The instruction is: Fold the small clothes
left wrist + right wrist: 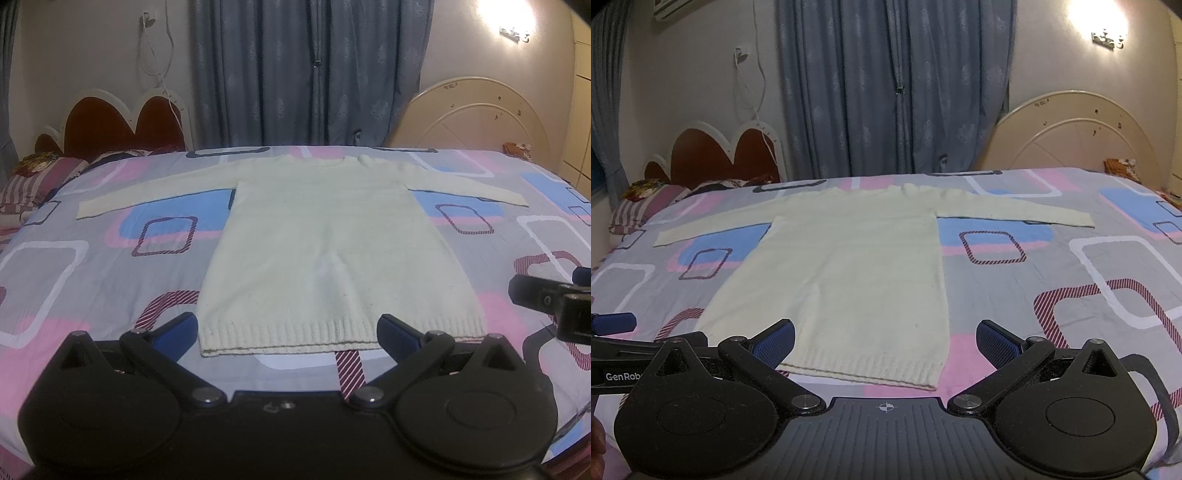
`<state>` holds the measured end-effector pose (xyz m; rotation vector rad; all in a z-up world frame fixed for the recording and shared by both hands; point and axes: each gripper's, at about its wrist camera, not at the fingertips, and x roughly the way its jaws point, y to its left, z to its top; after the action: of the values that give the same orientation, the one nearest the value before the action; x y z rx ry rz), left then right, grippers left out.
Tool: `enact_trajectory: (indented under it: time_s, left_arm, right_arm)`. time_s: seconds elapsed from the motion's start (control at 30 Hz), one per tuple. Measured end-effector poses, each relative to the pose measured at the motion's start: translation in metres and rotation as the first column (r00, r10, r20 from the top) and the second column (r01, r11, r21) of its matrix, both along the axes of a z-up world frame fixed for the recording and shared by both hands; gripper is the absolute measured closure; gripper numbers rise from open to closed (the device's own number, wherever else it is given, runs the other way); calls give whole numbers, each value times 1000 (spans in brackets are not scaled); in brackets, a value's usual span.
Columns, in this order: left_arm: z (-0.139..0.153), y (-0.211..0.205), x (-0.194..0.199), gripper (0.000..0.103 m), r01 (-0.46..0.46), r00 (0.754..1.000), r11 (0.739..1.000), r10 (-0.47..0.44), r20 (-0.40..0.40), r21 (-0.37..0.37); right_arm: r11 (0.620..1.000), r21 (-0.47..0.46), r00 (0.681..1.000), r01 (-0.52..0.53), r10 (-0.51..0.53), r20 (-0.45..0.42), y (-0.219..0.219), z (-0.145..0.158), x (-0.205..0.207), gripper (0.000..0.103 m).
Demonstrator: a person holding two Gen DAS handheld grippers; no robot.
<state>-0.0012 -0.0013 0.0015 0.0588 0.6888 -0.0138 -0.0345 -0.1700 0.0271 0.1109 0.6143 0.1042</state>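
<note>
Both claws stand wide and hold nothing: the left gripper (pixel 287 332) hovers at the ribbed hem, the right gripper (pixel 885 341) over the hem's right corner. The cream knitted long-sleeved sweater (pixel 317 243) lies flat on the bed cover with pink, blue and grey rectangles (pixel 92 266), sleeves spread sideways. Free cover surrounds it on all sides. The knit looks soft, with small dark specks.

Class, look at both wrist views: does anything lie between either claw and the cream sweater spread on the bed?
Nothing visible does. The cream sweater lies flat on the patterned bedsheet, its ribbed hem nearest both open claws. The left claw and the right claw face it with only bare sheet between.
</note>
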Motion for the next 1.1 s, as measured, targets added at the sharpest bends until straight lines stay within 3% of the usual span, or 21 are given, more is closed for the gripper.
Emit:
enact_trajectory:
  time_s: [1.1]
  left_arm:
    - [1, 3, 5, 0, -4, 1000, 1000, 4, 7, 5]
  right_arm:
    - [998, -22, 997, 65, -65, 33, -15, 1, 3, 0]
